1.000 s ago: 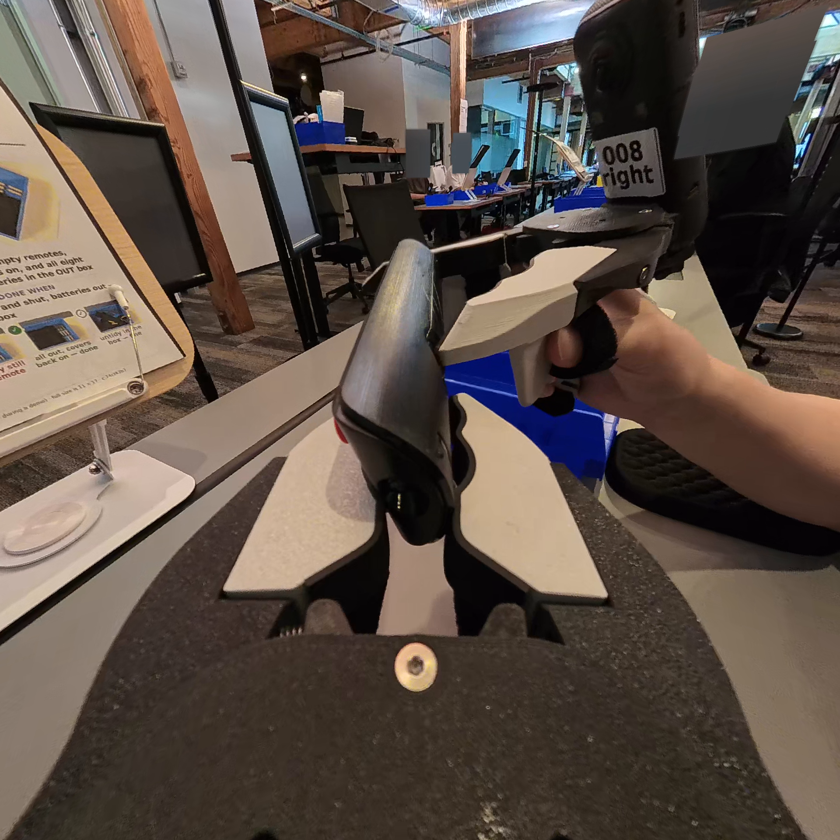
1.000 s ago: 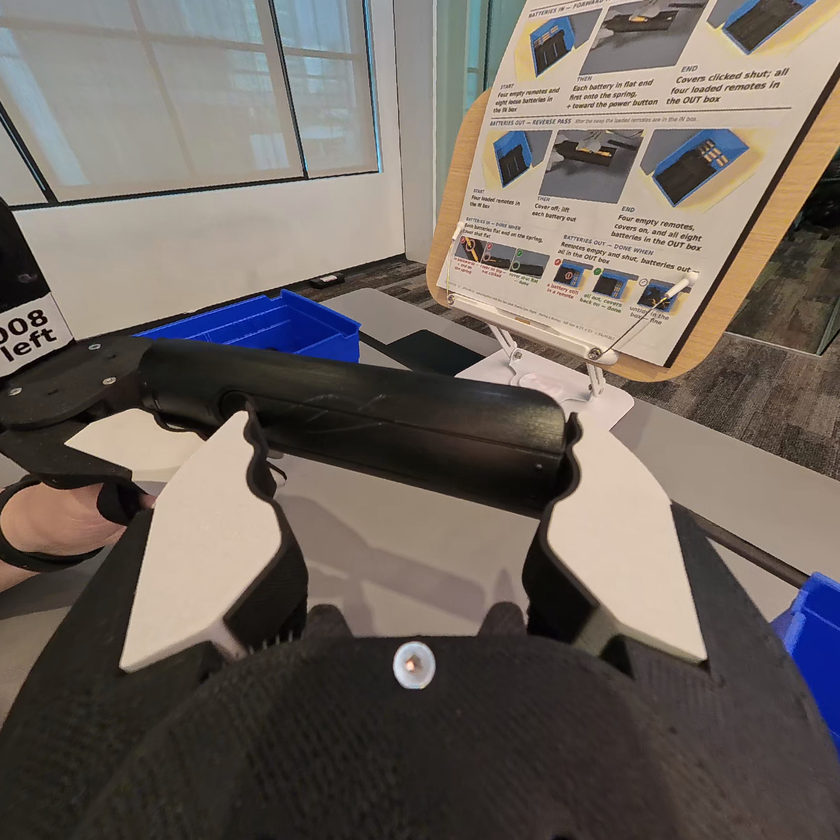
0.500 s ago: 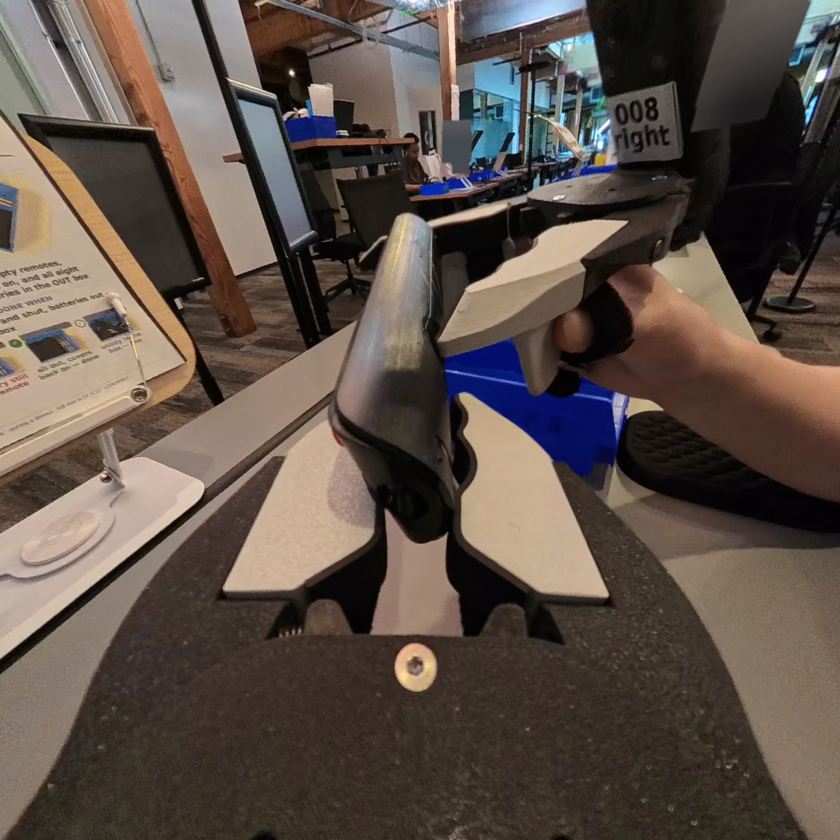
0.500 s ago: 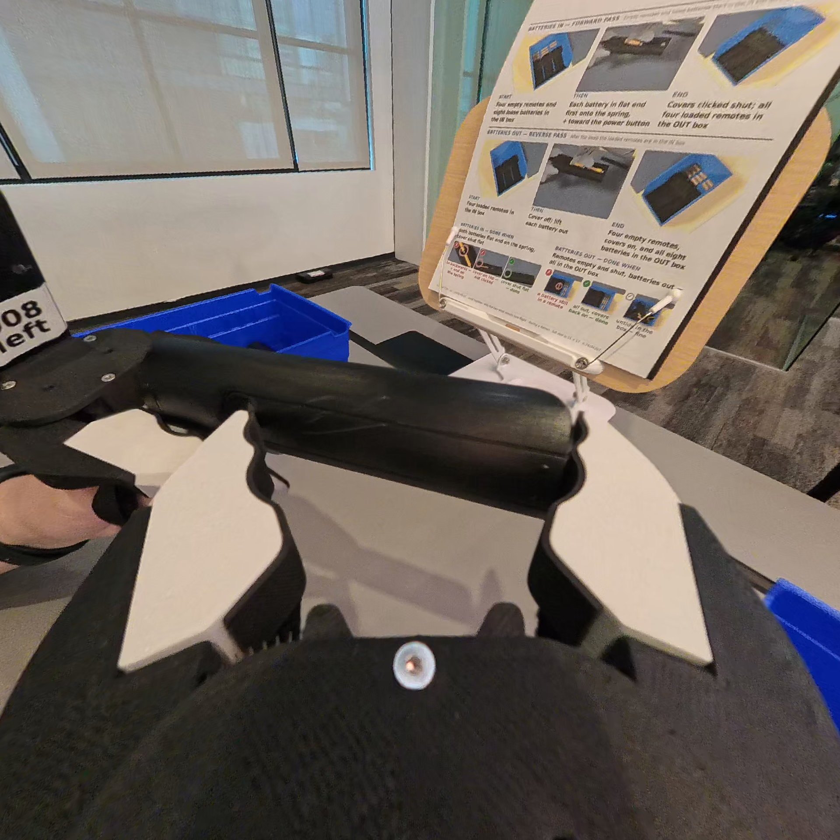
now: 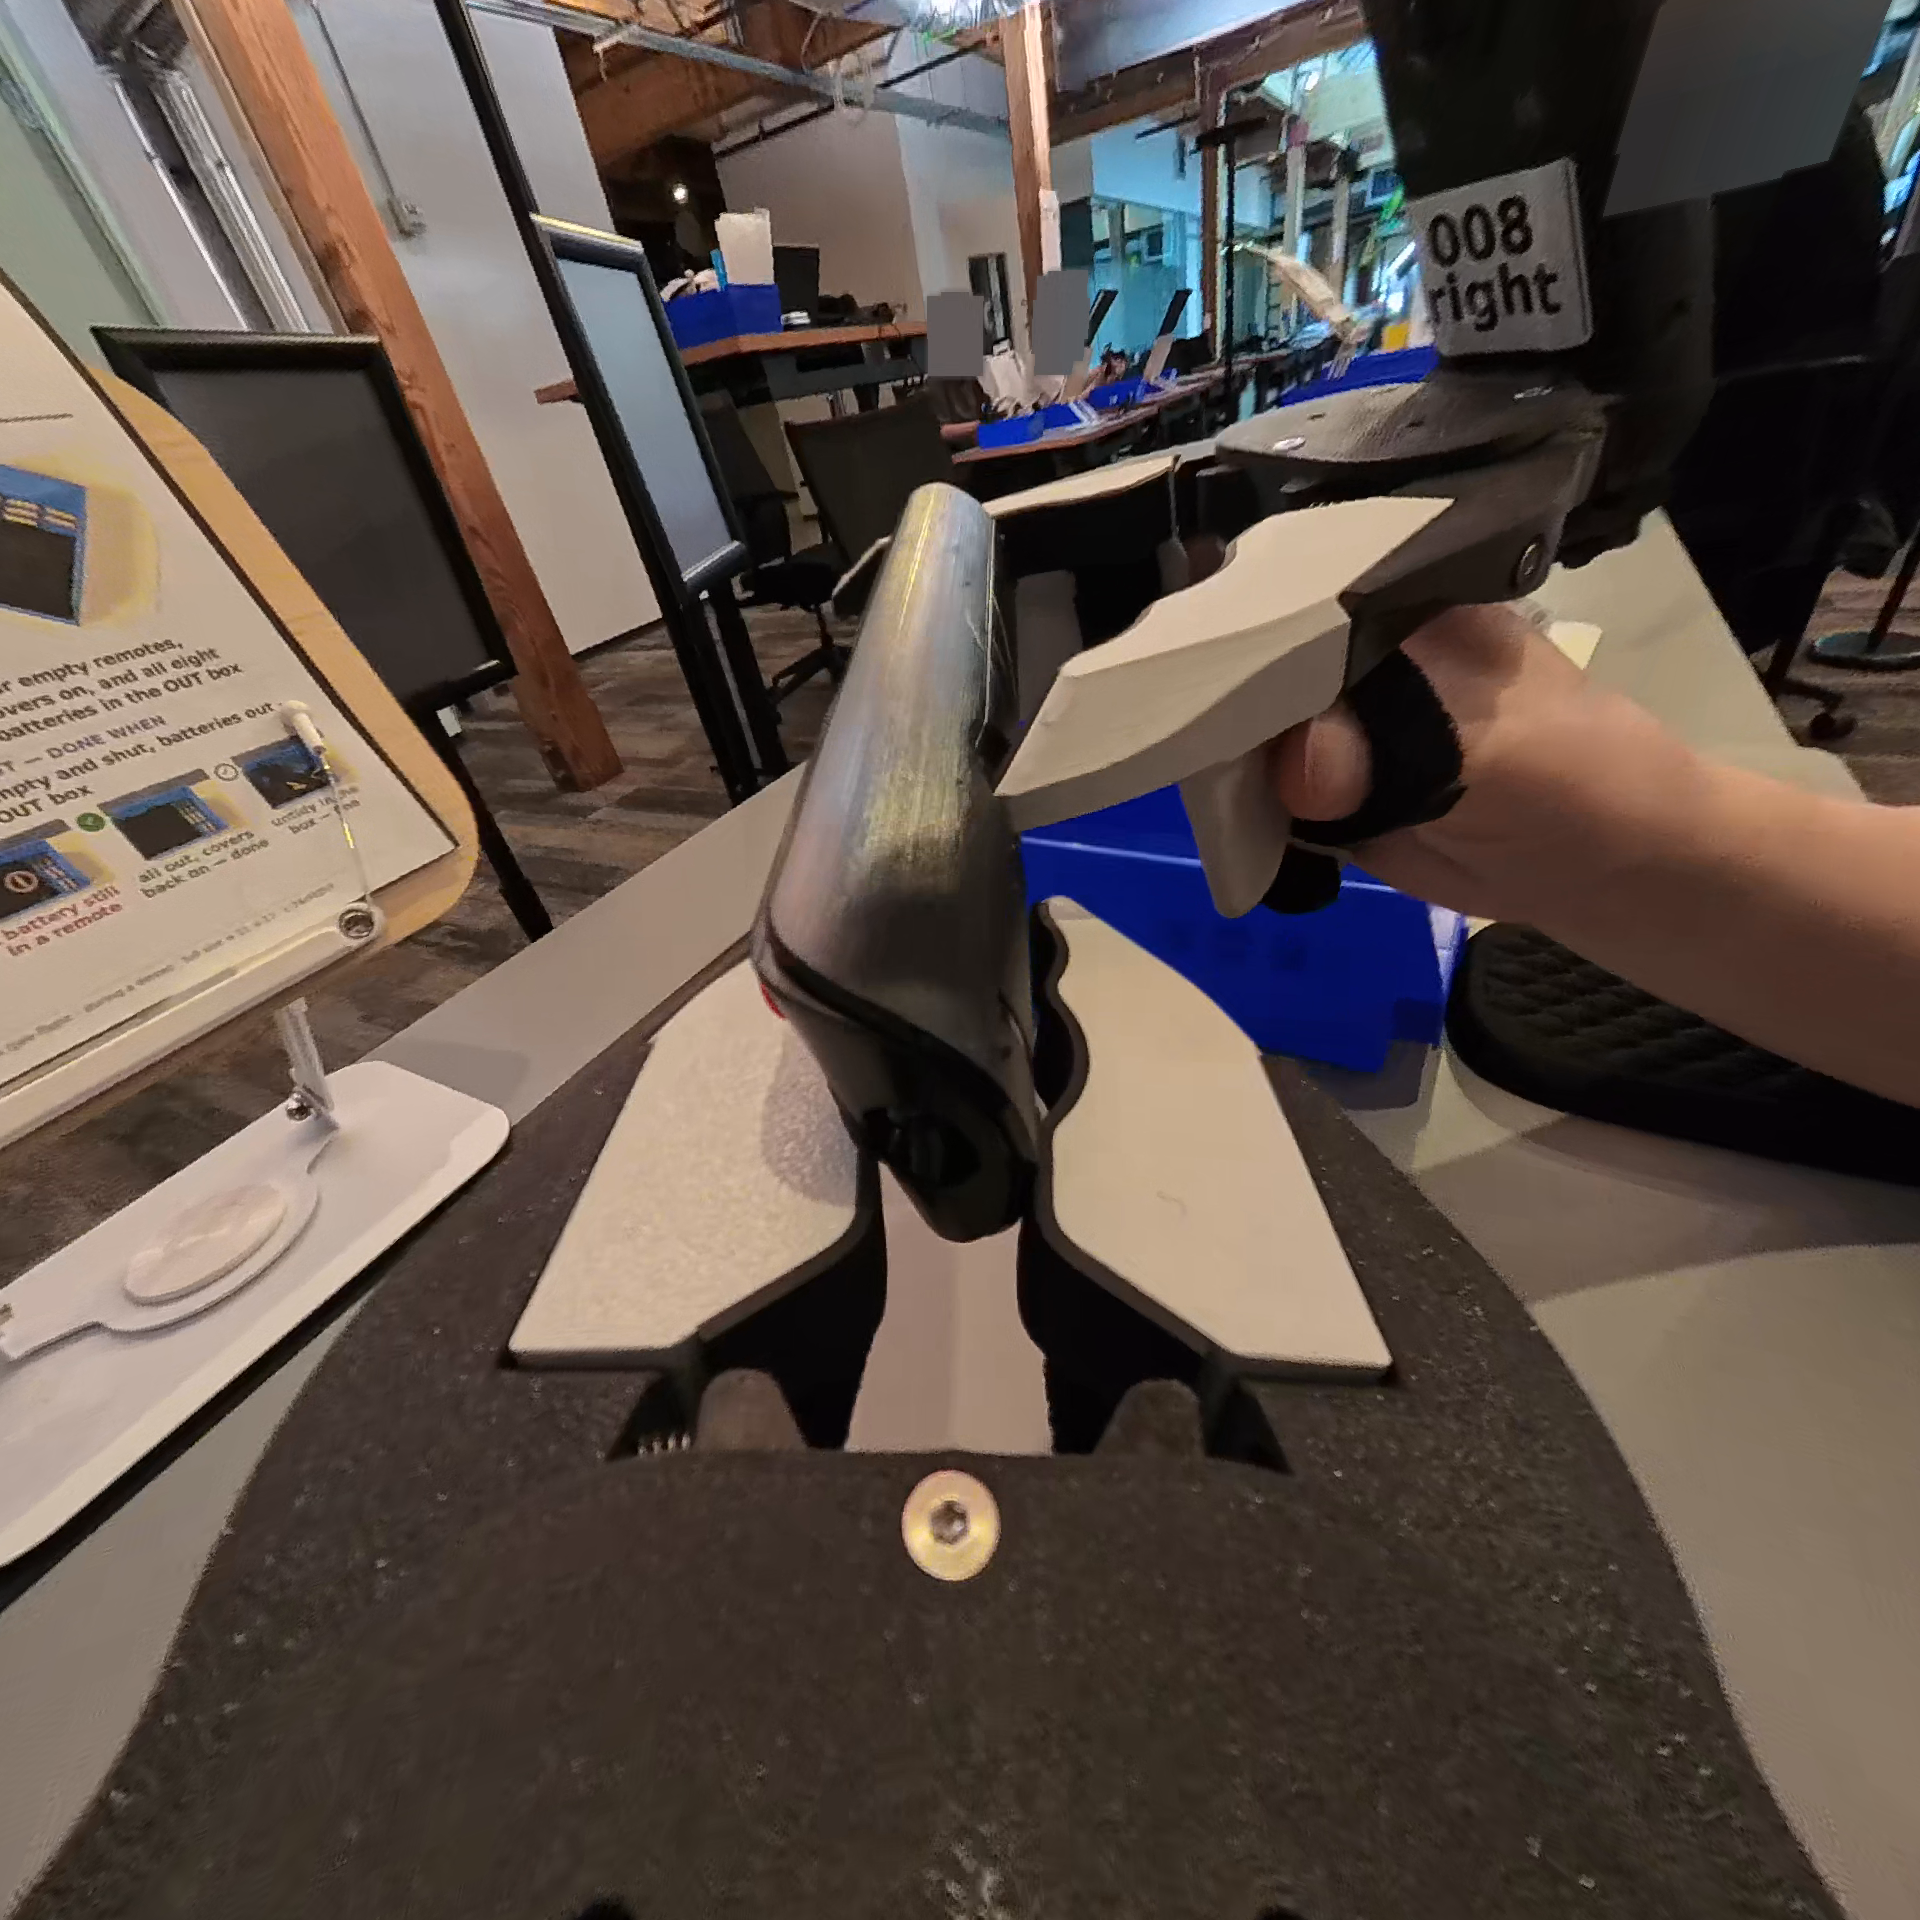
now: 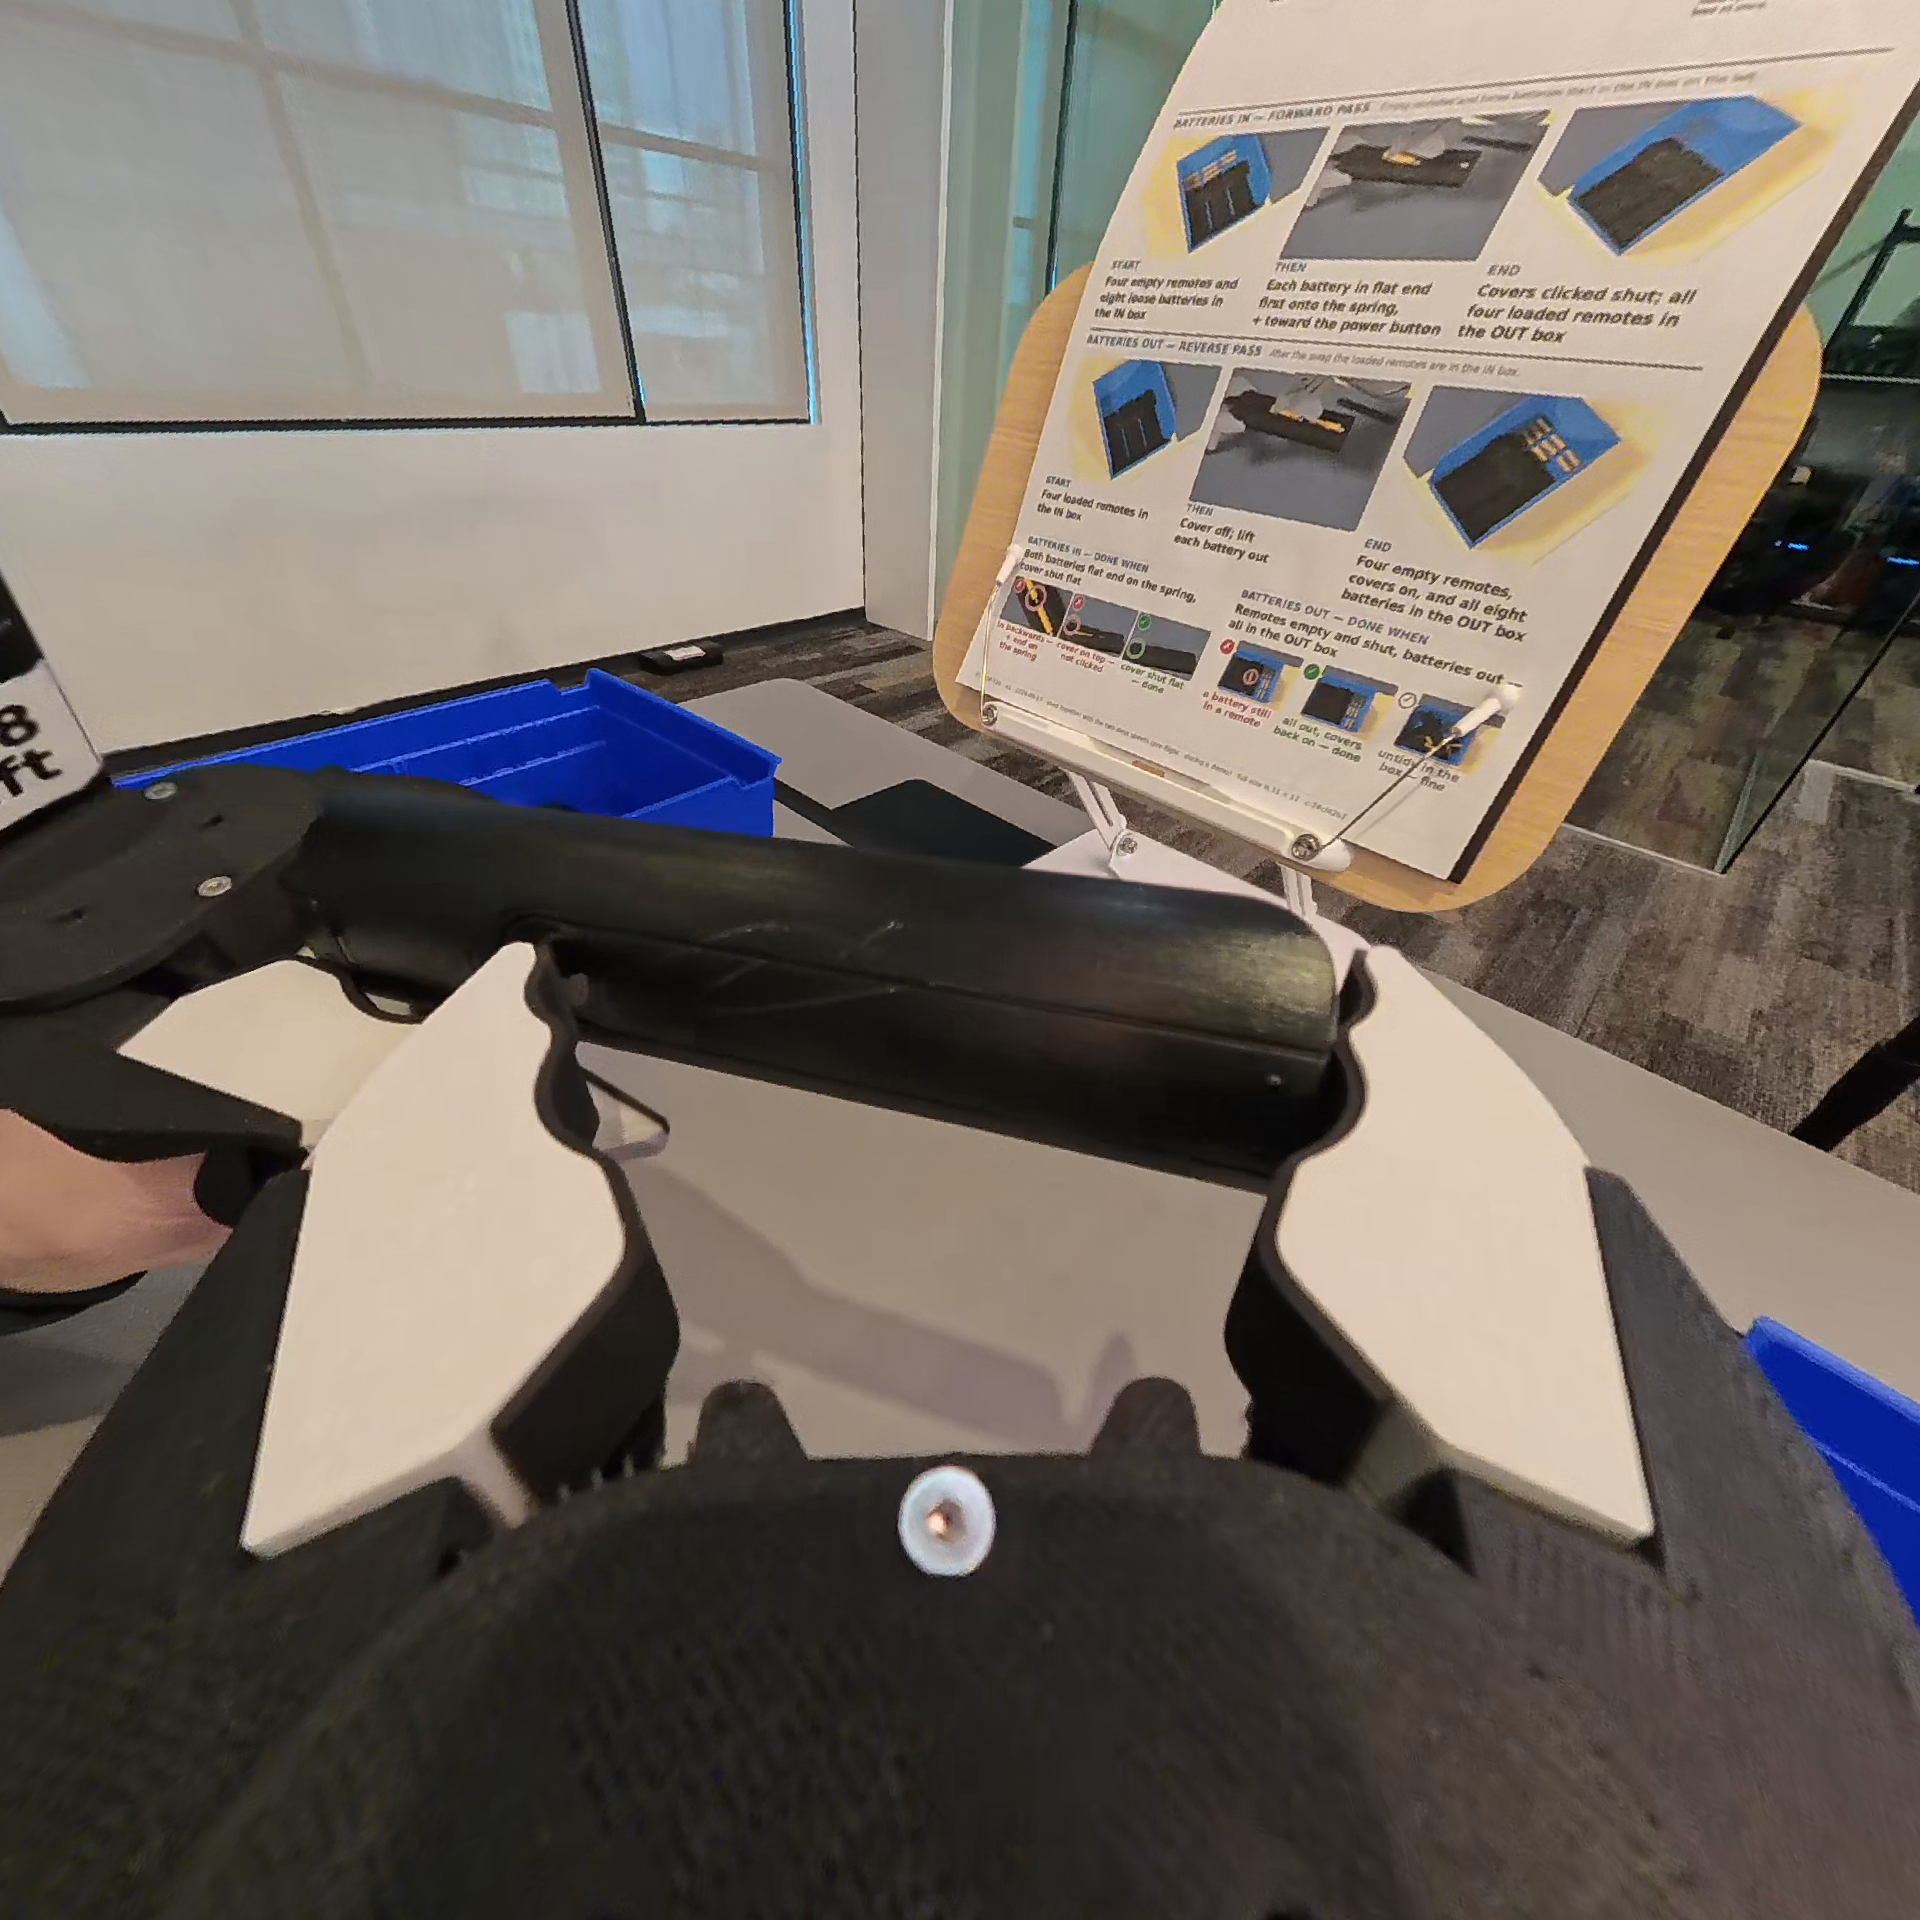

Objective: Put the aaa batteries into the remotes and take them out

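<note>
— What's the big stuff around the work?

— A grey tabletop (image 6: pixel 935 1299), a wooden-backed stand with a printed instruction sheet (image 6: pixel 1351 468) at its far edge, and a blue plastic bin (image 6: pixel 540 743) beyond the grippers.

— And the remote?

— The long black plastic remote (image 6: pixel 831 966) is held up off the table, lying crosswise between both tools. The left gripper (image 5: pixel 951 1049) is clamped on one end (the end with a small red spot), its white fingers (image 5: pixel 1164 1164) pressing either side. The right gripper (image 6: pixel 951 1049) spans the other stretch lengthwise: its jaws stand wide, one finger against the remote's far end, the other against its body, so it grips the remote end-on.

— How does it look?

— Glossy, rounded back, faintly scratched, with a seam running along its side; whether the cover has shifted, I can't tell.
</note>
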### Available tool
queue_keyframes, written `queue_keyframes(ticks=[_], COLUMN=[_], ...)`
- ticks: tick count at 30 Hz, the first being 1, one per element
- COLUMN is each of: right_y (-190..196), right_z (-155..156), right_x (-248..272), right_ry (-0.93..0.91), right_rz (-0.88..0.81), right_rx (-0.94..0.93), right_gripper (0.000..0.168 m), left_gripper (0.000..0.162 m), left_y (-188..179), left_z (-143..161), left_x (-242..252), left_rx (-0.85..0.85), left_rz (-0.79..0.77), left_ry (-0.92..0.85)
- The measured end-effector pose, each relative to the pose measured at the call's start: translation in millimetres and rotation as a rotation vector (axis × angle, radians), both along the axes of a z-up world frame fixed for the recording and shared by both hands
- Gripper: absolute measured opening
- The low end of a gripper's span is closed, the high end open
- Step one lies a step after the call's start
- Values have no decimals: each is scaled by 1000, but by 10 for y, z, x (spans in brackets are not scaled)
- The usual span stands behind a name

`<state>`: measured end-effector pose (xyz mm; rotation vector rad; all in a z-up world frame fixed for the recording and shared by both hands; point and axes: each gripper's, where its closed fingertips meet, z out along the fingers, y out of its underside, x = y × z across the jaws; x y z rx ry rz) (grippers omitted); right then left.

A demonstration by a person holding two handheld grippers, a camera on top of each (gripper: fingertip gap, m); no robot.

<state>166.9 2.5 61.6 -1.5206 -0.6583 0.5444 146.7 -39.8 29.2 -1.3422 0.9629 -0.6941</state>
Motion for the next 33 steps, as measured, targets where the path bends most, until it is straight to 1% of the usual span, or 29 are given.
queue_keyframes(ticks=[3,8,14,18,28,33], right_y=[-8,8,21,23,16,-6], right_z=[15,-10,-19,-17,5,30], right_x=[2,21,22,33,39,45], right_ry=[16,-12,-2,-28,-43,-34], right_rz=[8,0,0,-14,11,39], right_rx=[11,6,9,24,35,35], right_gripper=[135,134,133,133,131,125], left_gripper=[25,25,24,24,24,24], left_y=[-21,-5,16,27,17,3], left_z=[24,-48,-46,-98,-86,-53], left_x=[4,25,19,32,42,36], left_rx=[-1,-40,-32,-62,-36,-26], left_rz=[3,11,27,21,22,17], left_ry=[-15,-24,-31,-34,-23,-28])
